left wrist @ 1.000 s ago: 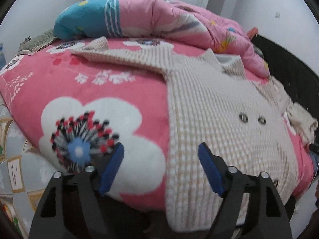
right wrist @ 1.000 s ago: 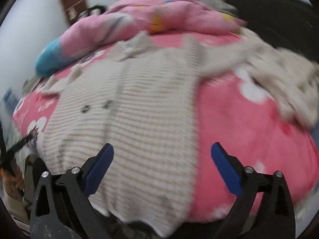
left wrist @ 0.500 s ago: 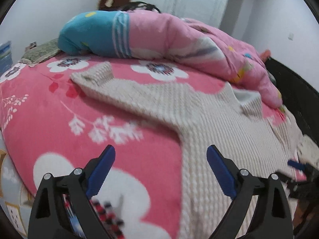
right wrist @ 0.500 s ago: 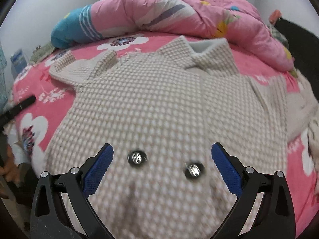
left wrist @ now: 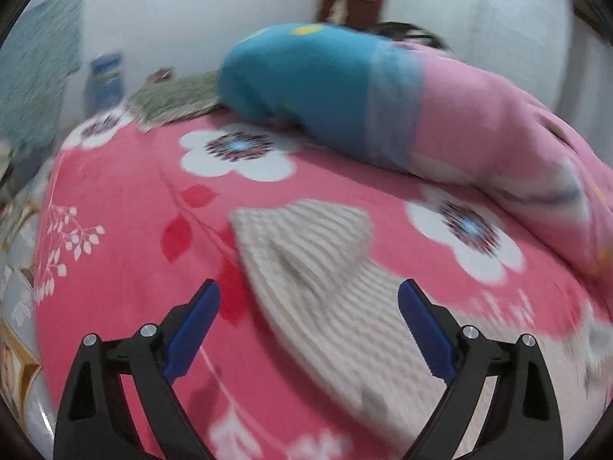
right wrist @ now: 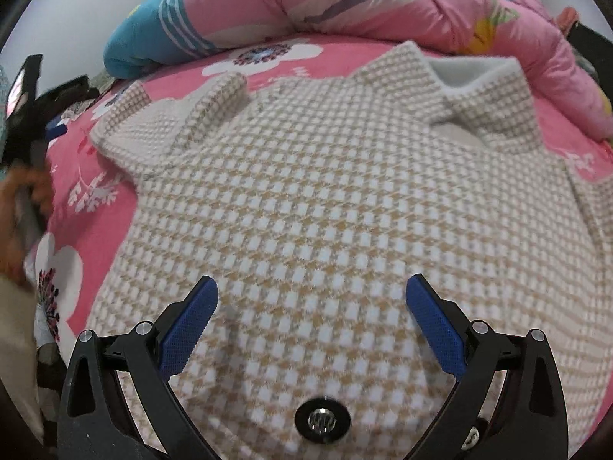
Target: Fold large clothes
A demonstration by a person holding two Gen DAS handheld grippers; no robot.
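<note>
A beige and white checked knit jacket [right wrist: 325, 191] lies spread flat on a pink flowered bedspread [right wrist: 99, 207], collar [right wrist: 479, 76] at the far side and a dark button [right wrist: 322, 418] near me. Its left sleeve [left wrist: 306, 260] stretches across the bedspread [left wrist: 126, 237] in the left wrist view, with the cuff just beyond the fingers. My left gripper [left wrist: 306, 329] is open and empty, over the sleeve near its cuff. My right gripper [right wrist: 312, 326] is open and empty, low over the jacket's chest.
A rolled pink and blue quilt [left wrist: 383, 107] lies along the far side of the bed, also in the right wrist view [right wrist: 306, 4]. A green cloth [left wrist: 176, 99] lies at the far left. The left hand and gripper [right wrist: 27, 122] show at the left edge.
My left gripper has travelled from the jacket's hem along the sleeve to its cuff. My right gripper has moved forward over the jacket's chest, past the buttons. Both stayed open.
</note>
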